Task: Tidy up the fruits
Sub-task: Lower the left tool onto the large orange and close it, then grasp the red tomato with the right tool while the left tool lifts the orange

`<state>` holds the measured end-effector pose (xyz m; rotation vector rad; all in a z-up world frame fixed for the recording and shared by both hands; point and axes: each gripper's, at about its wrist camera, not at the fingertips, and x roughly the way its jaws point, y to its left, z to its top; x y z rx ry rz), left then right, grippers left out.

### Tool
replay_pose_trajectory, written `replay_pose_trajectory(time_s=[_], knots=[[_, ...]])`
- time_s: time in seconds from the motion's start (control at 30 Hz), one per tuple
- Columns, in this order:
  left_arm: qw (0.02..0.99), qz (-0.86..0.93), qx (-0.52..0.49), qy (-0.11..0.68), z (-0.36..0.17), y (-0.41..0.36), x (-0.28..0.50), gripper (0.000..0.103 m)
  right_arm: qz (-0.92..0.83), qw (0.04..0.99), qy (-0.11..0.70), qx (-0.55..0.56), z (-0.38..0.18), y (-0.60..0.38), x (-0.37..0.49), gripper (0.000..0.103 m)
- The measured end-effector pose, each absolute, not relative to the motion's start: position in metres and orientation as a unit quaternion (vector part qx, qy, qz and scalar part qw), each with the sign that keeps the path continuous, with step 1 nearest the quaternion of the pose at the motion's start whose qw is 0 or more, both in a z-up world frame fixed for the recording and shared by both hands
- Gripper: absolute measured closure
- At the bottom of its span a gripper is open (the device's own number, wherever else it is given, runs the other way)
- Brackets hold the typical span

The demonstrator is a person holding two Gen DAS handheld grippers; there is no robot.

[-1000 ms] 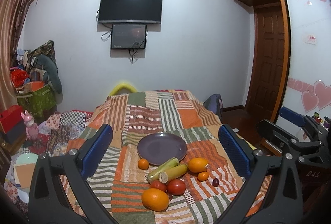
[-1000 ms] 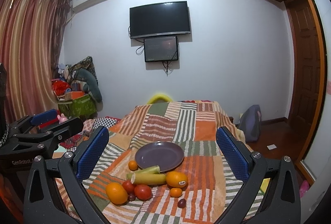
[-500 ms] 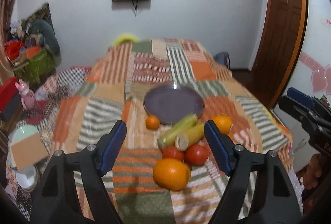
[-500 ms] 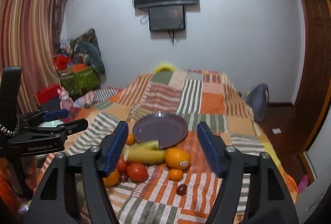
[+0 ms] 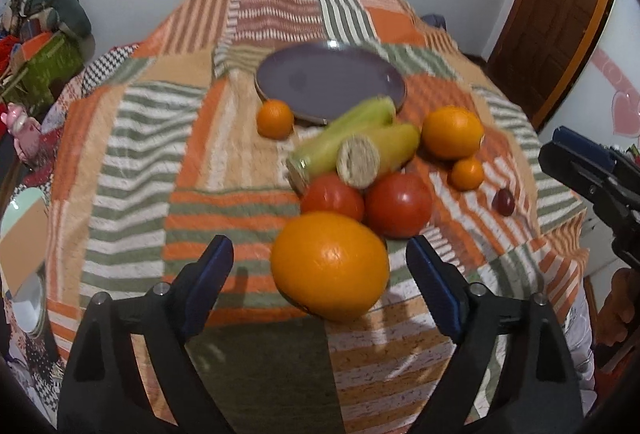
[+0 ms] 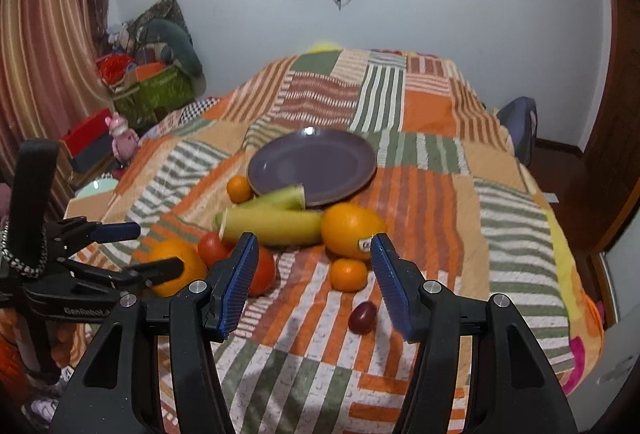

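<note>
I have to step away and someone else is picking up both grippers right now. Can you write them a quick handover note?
Left gripper: jaws opening, nothing gripped; the large orange lies between the fingers, not pressed.
Right gripper: jaws closing, empty, aimed at the small tangerine; the grape lies just below it.
Things: purple plate empty on the quilt. In front of it lie two corn cobs, two tomatoes, a stickered orange and another tangerine by the plate's rim.
Done: nothing moved onto the plate.
Left: every piece remains to be sorted.
</note>
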<state>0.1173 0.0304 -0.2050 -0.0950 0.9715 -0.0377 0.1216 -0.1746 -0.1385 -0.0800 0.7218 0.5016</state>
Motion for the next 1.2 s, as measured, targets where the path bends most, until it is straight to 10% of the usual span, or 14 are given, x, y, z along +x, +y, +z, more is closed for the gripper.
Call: replay_pose_trajectory(time_s=[0.3,0.53,1.2], knots=[[0.876,-0.014,-0.055,0.479,-0.227,0.034,0.123,0.014,0.272,0.880,0.388,-0.032,-0.158,-0.161,0.136,0.036],[0.878,-0.044,-0.066,0.472,-0.226,0.034,0.123,0.034,0.294,0.863,0.410,-0.044,-0.170,-0.144,0.143,0.036],[0.881,-0.007,-0.081,0.466,-0.217,0.077,0.122,0.035,0.320,0.823,0.468,-0.051,-0.213,-0.102,0.172,0.038]])
